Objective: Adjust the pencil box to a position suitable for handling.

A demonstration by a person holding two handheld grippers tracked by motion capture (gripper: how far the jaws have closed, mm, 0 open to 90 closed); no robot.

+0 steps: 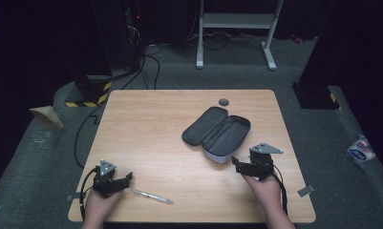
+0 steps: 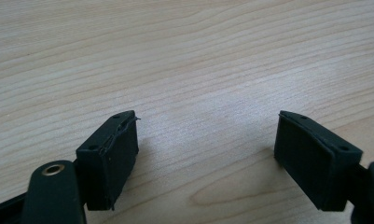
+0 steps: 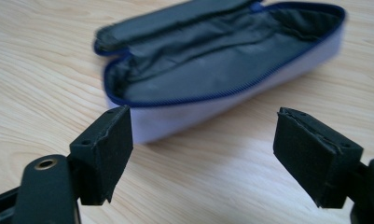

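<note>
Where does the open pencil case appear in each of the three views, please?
High view: the pencil case lies open on the table, right of centre, just beyond the right gripper.
Left gripper view: bare wood between the open jaws, no case here.
Right gripper view: the case lies across the upper half, beyond the open jaws.
Shared landmark: the light wooden table, whose grain appears in all three.

On the table [image 1: 146,124], the opened pencil case [image 1: 217,133] lies at two o'clock from centre; the pen [image 1: 153,196] lies at six, near the front edge.
</note>
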